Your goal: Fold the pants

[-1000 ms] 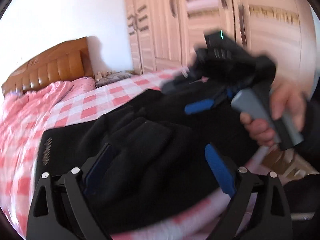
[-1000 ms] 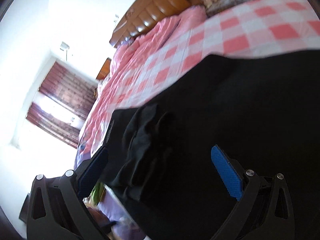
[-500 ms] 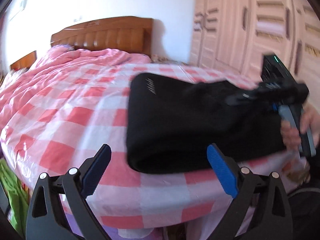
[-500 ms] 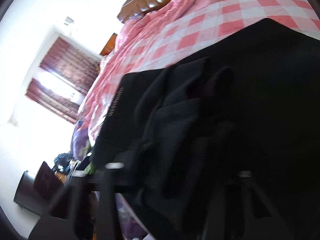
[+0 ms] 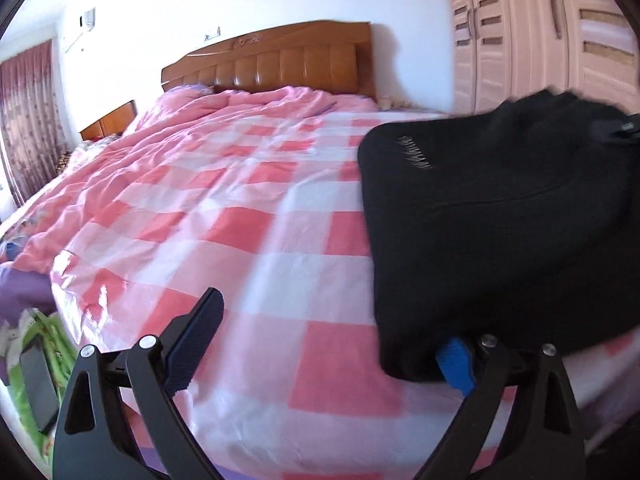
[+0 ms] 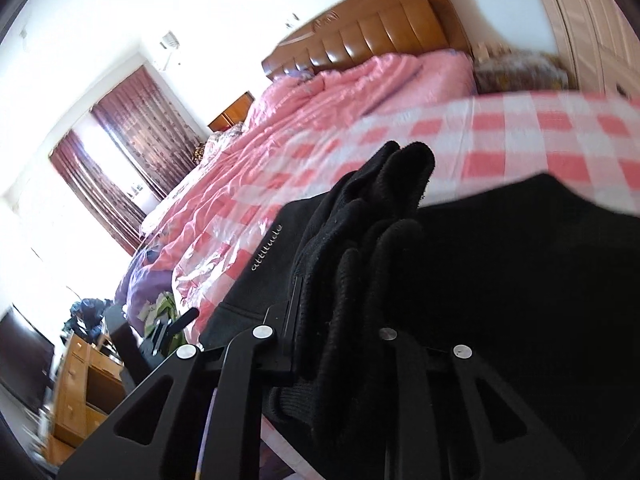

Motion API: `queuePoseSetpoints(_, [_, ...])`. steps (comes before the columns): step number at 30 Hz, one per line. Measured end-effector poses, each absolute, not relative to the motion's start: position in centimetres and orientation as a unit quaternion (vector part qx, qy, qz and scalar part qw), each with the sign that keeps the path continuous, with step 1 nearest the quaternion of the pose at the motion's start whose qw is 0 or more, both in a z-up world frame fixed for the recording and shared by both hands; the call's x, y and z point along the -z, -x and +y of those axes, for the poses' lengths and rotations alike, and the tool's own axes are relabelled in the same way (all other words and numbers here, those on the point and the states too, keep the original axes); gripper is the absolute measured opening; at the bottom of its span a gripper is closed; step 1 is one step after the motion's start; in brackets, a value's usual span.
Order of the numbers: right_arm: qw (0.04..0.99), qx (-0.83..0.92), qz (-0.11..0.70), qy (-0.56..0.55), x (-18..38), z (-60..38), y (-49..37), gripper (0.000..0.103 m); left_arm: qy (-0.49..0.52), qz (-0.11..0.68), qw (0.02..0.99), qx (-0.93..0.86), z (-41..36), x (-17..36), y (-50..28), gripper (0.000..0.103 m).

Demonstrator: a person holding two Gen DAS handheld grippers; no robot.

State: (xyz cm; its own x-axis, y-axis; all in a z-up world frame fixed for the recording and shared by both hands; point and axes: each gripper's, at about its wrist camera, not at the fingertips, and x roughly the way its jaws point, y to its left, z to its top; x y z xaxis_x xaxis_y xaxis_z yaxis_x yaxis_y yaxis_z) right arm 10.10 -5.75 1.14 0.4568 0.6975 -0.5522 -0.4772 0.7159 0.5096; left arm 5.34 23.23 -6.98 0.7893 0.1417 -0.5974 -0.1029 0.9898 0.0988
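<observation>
Left wrist view: my left hand-held gripper (image 5: 320,344) gapes wide, holding nothing; the black pants (image 5: 500,224) lie on the checked bed (image 5: 240,220), over its right finger.

Right wrist view: my right hand-held gripper (image 6: 340,332) is clamped on bunched pants fabric.

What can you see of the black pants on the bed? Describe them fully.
The black pants look like thick, soft knit fabric, folded into a compact bundle near the foot edge of the pink checked bedspread. Small pale lettering sits near one corner. The right gripper is shut on a bunched fold; the left gripper is open, one pad beside the bundle's edge.
</observation>
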Motion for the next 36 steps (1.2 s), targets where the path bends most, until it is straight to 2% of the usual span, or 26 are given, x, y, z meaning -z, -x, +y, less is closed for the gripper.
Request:
queuePoseSetpoints(4, [0.854,-0.331,0.385,-0.117,-0.2,-6.1,-9.1,0.019,-0.037,0.297,0.951,-0.078,22.9,6.1,-5.0,0.094])
queuePoseSetpoints(10, [0.841,-0.304,0.429,-0.129,5.3,-8.0,-9.3,0.019,-0.069,0.306,0.946,-0.078,21.9,6.8,-5.4,0.094])
queuePoseSetpoints(18, [0.843,-0.312,0.418,-0.131,4.9,-8.2,-9.1,0.019,-0.065,0.316,0.943,-0.079,21.9,6.8,-5.6,0.094])
queuePoseSetpoints(21, [0.833,-0.310,0.426,-0.168,5.9,-9.3,-9.4,0.019,-0.064,0.318,0.942,-0.080,21.8,7.0,-5.5,0.094])
queuePoseSetpoints(28, [0.868,-0.287,0.379,-0.142,3.5,-10.4,-7.7,0.019,-0.097,0.301,0.946,-0.074,19.9,6.4,-5.4,0.094])
queuePoseSetpoints(32, [0.855,-0.277,0.405,-0.165,6.1,-11.9,-8.6,0.019,-0.098,0.319,0.939,-0.081,19.6,7.0,-6.2,0.095])
queuePoseSetpoints(36, [0.866,-0.273,0.393,-0.147,4.8,-11.7,-7.8,0.019,-0.090,0.326,0.938,-0.079,19.9,7.0,-6.1,0.095])
